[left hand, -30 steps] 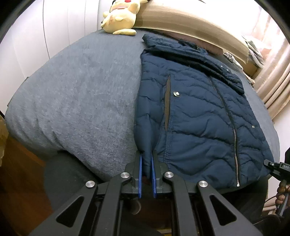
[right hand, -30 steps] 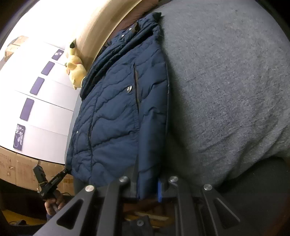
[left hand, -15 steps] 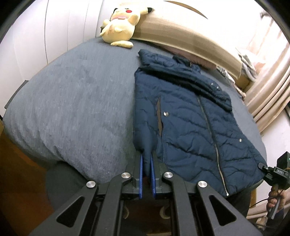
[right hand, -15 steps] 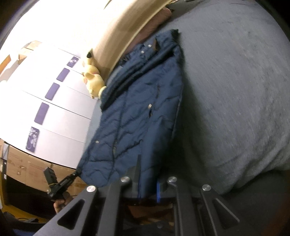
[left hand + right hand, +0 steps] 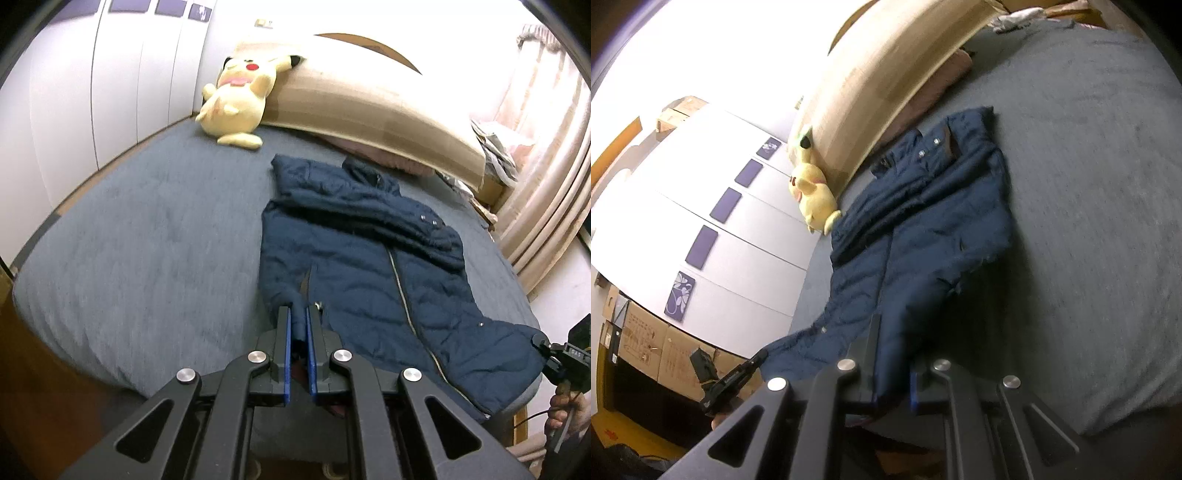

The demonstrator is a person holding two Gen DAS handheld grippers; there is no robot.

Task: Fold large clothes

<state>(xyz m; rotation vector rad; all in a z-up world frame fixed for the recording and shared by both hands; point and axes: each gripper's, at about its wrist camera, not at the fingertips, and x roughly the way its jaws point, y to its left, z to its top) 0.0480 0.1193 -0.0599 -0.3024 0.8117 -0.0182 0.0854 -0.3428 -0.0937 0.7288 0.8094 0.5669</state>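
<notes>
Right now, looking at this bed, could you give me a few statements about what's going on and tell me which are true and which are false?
1. The navy puffer jacket lies on a grey bedspread. True.
2. The left gripper is open and holds nothing. False: its jaws are shut on the jacket's hem.
3. The yellow plush toy sits on top of the jacket. False: it sits apart, against the headboard.
4. The right gripper also clamps the jacket's hem. True.
5. The jacket is unzipped and spread wide open. False: its front is closed along the zipper.
</notes>
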